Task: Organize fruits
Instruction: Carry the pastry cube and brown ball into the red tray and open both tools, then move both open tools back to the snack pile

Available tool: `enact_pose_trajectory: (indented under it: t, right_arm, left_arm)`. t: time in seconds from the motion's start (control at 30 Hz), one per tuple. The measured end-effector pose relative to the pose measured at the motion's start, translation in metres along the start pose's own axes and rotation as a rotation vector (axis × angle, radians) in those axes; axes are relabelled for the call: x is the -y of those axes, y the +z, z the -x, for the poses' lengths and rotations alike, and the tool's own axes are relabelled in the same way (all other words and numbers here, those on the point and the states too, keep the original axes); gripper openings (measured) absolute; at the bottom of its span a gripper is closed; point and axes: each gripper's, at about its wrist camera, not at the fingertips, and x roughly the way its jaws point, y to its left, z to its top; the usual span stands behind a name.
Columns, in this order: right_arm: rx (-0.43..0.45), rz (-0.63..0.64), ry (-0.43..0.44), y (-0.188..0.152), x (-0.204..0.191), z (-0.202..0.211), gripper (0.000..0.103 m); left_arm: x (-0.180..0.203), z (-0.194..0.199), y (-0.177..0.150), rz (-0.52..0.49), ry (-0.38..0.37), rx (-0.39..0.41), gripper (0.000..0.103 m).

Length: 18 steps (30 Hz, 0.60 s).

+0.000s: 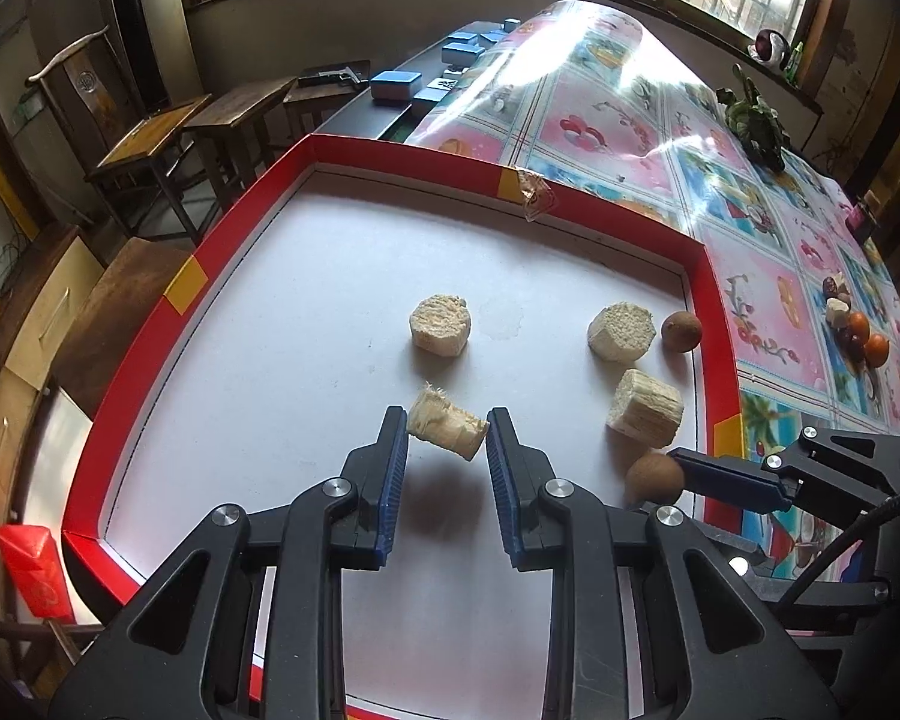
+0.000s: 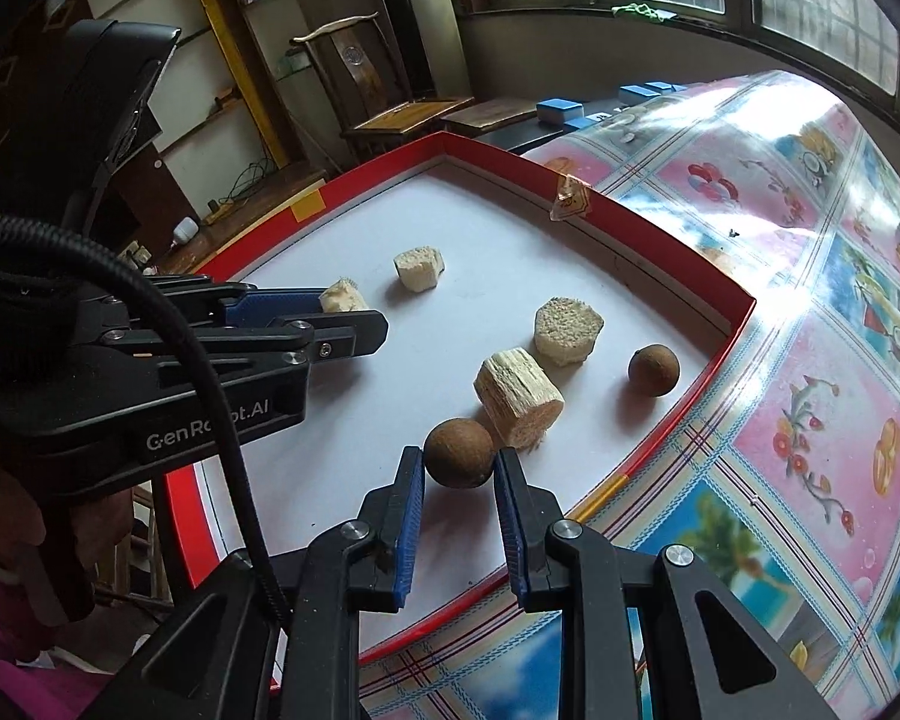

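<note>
- The left gripper holds a short sugarcane piece crosswise between its blue pads, above the white floor of the red-walled tray; the shadow beneath suggests the piece hangs clear of the floor.
- The right gripper is closed narrow on a round brown fruit, probably a longan, gripped near the fingertips, close to the tray's right wall.
- Lying loose in the tray are three more cane pieces: one near the middle, one further right, one ribbed and on its side. A second brown fruit lies just beside the right wall.
- Judgement: both hands are carrying, and the sorting looks to be grouping cane with cane and round fruit with round fruit.
- To do it well, lower each item until it touches the floor before opening, since the round fruit will roll if dropped.
- Set the brown fruit beside its twin, against the wall, which should stop it rolling.
- The cane piece sits skewed in the pads, one frayed end poking out; keep the squeeze steady and avoid twisting.
- Keep the two grippers apart; they work close together here.
</note>
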Motion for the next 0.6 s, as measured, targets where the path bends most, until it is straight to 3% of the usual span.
enact_pose_trajectory:
  t: [0.03, 0.17, 0.4, 0.47, 0.53, 0.6]
  right_arm:
    - [0.002, 0.0, 0.004, 0.0, 0.0, 0.0, 0.024]
    - [0.013, -0.01, 0.018, 0.0, 0.001, 0.002, 0.027]
    - [0.1, -0.036, -0.003, -0.008, 0.01, 0.036, 0.028]
    - [0.14, -0.057, -0.012, -0.012, 0.018, 0.049, 0.034]
    - [0.186, -0.077, -0.033, -0.016, 0.027, 0.063, 0.051]
    - [0.219, -0.097, -0.051, -0.02, 0.036, 0.075, 0.052]
  left_arm:
    - [-0.001, 0.0, 0.0, 0.004, 0.0, -0.003, 0.027]
    - [0.0, 0.003, 0.0, 0.009, 0.015, 0.013, 0.053]
    - [0.016, 0.014, 0.006, -0.01, 0.06, 0.067, 0.053]
    - [0.025, 0.017, 0.008, -0.013, 0.044, 0.075, 0.053]
    - [0.038, 0.019, 0.011, -0.031, 0.031, 0.085, 0.053]
    - [0.052, 0.022, 0.013, -0.057, 0.026, 0.099, 0.053]
